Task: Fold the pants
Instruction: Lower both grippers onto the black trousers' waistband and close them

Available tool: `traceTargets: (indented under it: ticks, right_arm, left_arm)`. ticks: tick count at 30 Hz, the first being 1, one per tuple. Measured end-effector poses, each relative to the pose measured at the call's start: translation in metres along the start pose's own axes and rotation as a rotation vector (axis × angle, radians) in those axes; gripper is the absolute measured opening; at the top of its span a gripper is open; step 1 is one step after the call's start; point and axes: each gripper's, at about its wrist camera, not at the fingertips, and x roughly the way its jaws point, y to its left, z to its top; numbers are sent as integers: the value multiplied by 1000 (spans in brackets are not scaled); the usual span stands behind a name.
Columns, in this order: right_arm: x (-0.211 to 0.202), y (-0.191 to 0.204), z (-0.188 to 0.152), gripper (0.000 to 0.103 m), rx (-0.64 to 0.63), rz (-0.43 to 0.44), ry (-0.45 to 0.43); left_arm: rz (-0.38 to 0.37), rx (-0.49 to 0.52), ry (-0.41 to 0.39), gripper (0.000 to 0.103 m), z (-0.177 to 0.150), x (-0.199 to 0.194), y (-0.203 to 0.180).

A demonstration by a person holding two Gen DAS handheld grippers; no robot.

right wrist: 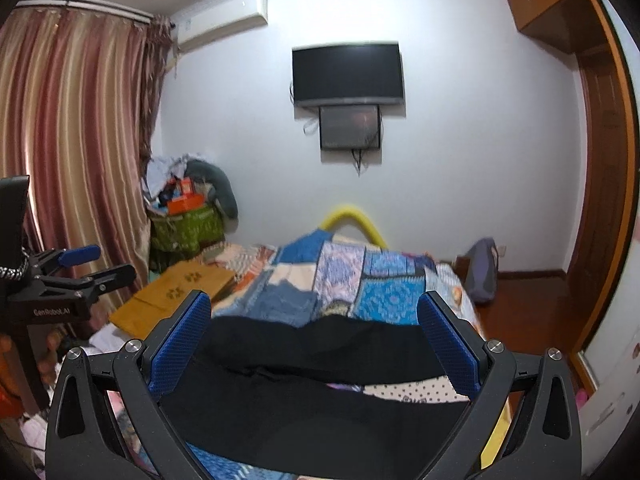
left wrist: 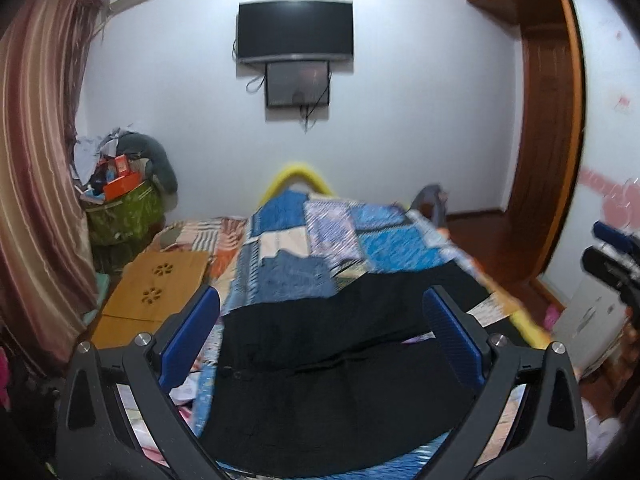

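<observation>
Black pants (left wrist: pixel 340 364) lie spread on a patchwork quilt (left wrist: pixel 328 232) on the bed, with the two legs angled apart. They also show in the right wrist view (right wrist: pixel 320 392). My left gripper (left wrist: pixel 320 324) is open and empty, held above the pants. My right gripper (right wrist: pixel 316 332) is open and empty, also above the pants. The right gripper shows at the right edge of the left wrist view (left wrist: pixel 612 256). The left gripper shows at the left edge of the right wrist view (right wrist: pixel 80 272).
A wooden lap table (left wrist: pixel 156 292) lies on the bed to the left. A green basket (left wrist: pixel 124 208) full of clutter stands by the curtain (left wrist: pixel 36 184). A TV (left wrist: pixel 296 30) hangs on the far wall. A wooden wardrobe (left wrist: pixel 552 128) stands at right.
</observation>
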Motion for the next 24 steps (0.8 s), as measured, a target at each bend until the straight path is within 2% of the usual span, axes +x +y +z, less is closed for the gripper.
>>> traceTargets:
  ticks: [3,8,11,16,21,22,24]
  right_arm:
    - [30,-15,-11,103,8,0,69]
    - [84,-46,-35,103,24,-22,160]
    - [114,-63,-48,103,33,-29,215]
    - [162,-79,-66,103,-7,-15,291]
    - [209,-88,-72,101,-30,36,350]
    - [220,-89,-73,101,-34,43,362]
    - [240,-89,-75,100,-58,49,380]
  left_arm:
    - [28,28,53,103,-6,38,12]
    - [14,1,206,103,-19,114,45]
    - [66,-5,256,103,-30,156,65]
    - [93,-31,292,103,-46,215,93]
    - [115,26,344,102,-63,276,113]
    - [109,14,357,100,-65,285,119]
    - [103,-27,397,85,-73,310,131]
